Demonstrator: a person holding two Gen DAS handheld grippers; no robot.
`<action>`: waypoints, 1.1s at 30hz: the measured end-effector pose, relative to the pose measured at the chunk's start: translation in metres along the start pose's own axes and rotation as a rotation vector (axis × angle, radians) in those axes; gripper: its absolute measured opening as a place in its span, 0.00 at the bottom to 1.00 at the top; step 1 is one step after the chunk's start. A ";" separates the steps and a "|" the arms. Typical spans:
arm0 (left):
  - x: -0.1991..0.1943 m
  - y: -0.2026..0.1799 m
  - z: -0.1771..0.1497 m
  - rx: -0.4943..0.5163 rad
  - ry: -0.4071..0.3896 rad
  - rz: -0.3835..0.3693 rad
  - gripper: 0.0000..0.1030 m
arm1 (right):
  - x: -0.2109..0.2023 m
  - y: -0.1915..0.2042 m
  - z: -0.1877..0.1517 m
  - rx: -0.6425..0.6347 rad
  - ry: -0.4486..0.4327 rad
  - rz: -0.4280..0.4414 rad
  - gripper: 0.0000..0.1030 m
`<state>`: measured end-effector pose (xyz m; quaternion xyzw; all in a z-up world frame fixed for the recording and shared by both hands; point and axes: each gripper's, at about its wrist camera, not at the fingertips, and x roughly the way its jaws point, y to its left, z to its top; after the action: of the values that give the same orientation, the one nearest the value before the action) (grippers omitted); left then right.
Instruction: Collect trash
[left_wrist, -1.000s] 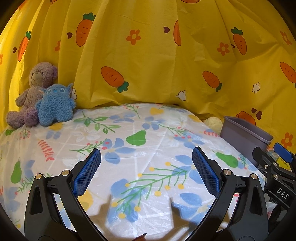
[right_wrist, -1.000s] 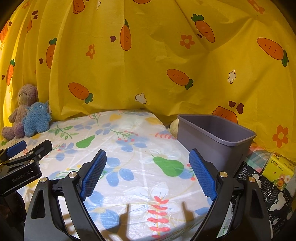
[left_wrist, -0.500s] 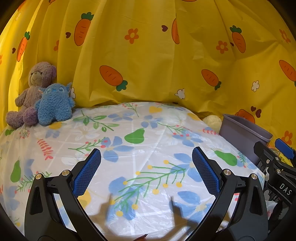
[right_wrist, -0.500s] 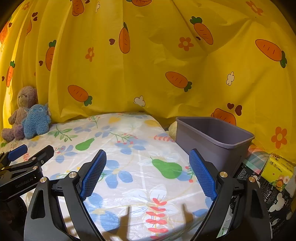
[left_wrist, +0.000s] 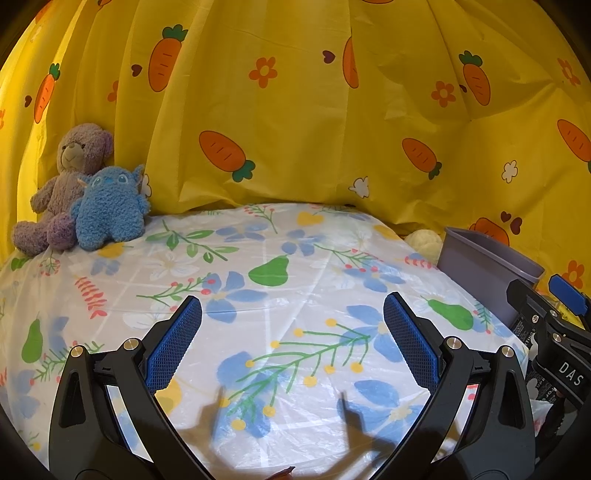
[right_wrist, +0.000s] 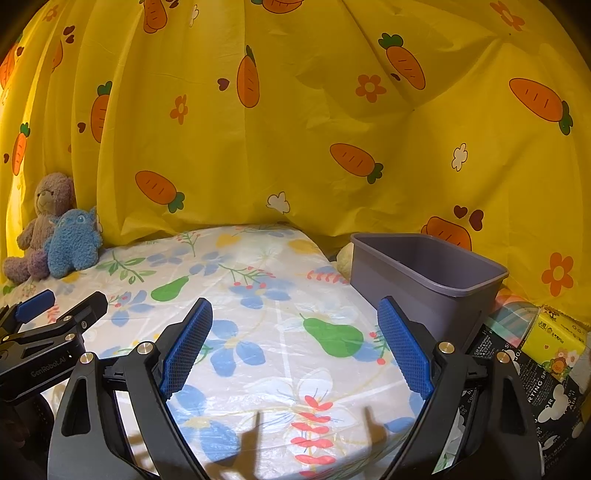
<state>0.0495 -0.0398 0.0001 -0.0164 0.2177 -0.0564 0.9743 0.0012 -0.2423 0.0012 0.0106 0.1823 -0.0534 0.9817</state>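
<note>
At the far left, a purple bear (left_wrist: 70, 173) sits against the yellow carrot-print curtain (left_wrist: 295, 110), with a blue plush (left_wrist: 109, 206) leaning on its front; both rest on the tabletop (left_wrist: 295, 258), which is covered in a clear sheet over a print of flowers and pears.

The left gripper (left_wrist: 291, 339) hovers over the middle of the tabletop, its blue-padded fingers (left_wrist: 173, 347) spread wide with nothing between them. In the right wrist view its side reads "GenRobot.AI".

The right gripper (right_wrist: 293, 343) hangs just beside it, fingers (right_wrist: 404, 350) likewise parted and empty. In the left wrist view its body shows the letters "DAS".

Further right, a pale yellow ball-like lump (left_wrist: 424, 242) lies at the tabletop's far edge, touching the curtain and just beside the grey bin (right_wrist: 424, 280). The bin stands upright off the tabletop's right edge, open at the top; its inside is only partly seen.

At the far right, near the bin, lies a black wrapper (right_wrist: 535, 387) with white clouds and partial lettering ending in "RTING". A yellow tissue pack (right_wrist: 554, 339) with cartoon print rests on it; its small writing is unreadable.
</note>
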 end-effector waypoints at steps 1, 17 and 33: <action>0.000 0.000 0.000 0.000 0.000 -0.001 0.94 | 0.000 0.000 0.000 0.000 0.000 -0.001 0.85; 0.001 -0.001 0.002 0.004 0.001 -0.004 0.94 | 0.002 -0.002 0.004 0.002 0.002 -0.002 0.85; 0.002 -0.003 0.004 0.004 -0.006 -0.005 0.94 | 0.003 -0.002 0.004 0.002 0.001 -0.001 0.85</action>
<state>0.0526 -0.0428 0.0033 -0.0151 0.2145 -0.0594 0.9748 0.0055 -0.2451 0.0042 0.0116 0.1829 -0.0539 0.9816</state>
